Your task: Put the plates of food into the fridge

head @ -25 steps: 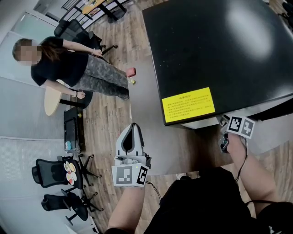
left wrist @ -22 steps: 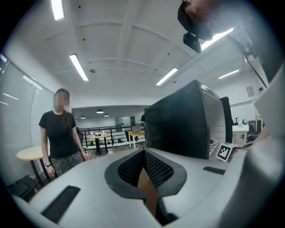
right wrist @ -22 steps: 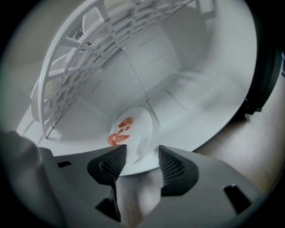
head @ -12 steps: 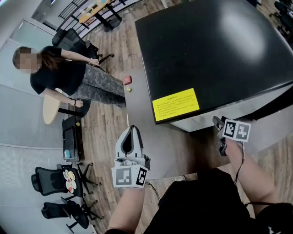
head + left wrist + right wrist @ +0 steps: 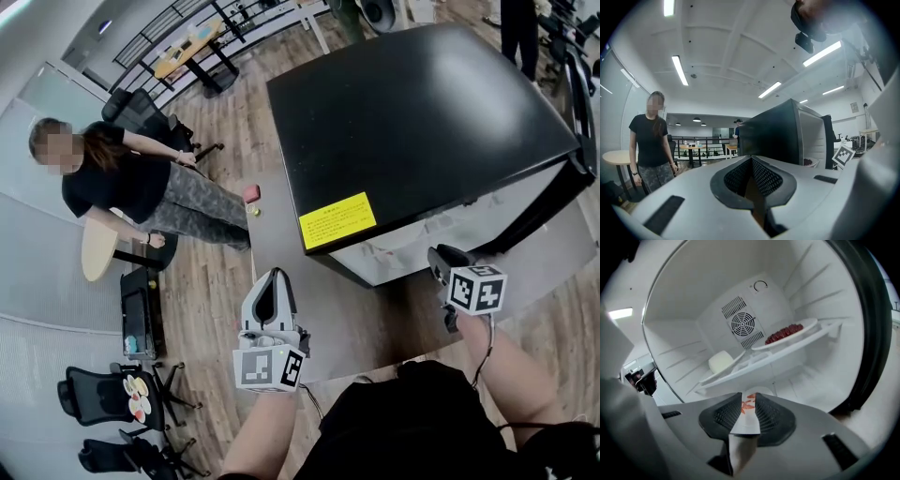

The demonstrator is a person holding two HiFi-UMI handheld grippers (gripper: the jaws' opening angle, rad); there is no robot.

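Two plates already sit on the shelf (image 5: 806, 341) of the open fridge (image 5: 412, 122). In the right gripper view the red plate (image 5: 787, 333) is at 2 o'clock and the pale plate (image 5: 723, 363) at 9 o'clock. A third plate (image 5: 757, 390), carrying orange food, lies lower down at 6 o'clock, under the shelf. It shows through the gap of the right hand-held gripper (image 5: 749, 394), whose jaws stand partly apart and have just been closing. The pads do not appear to pinch the plate, so it looks set down, not carried. The left hand-held gripper (image 5: 751, 158) points level at the room, jaws together on nothing. A bystander (image 5: 122, 183) waits at 10 o'clock in the head view. A chair (image 5: 103, 394) at 8 o'clock holds something plate-like, too small to identify. By this showing the loading is nearly done, with drawing the right hand-held gripper clear and shutting the fridge seemingly what remains.
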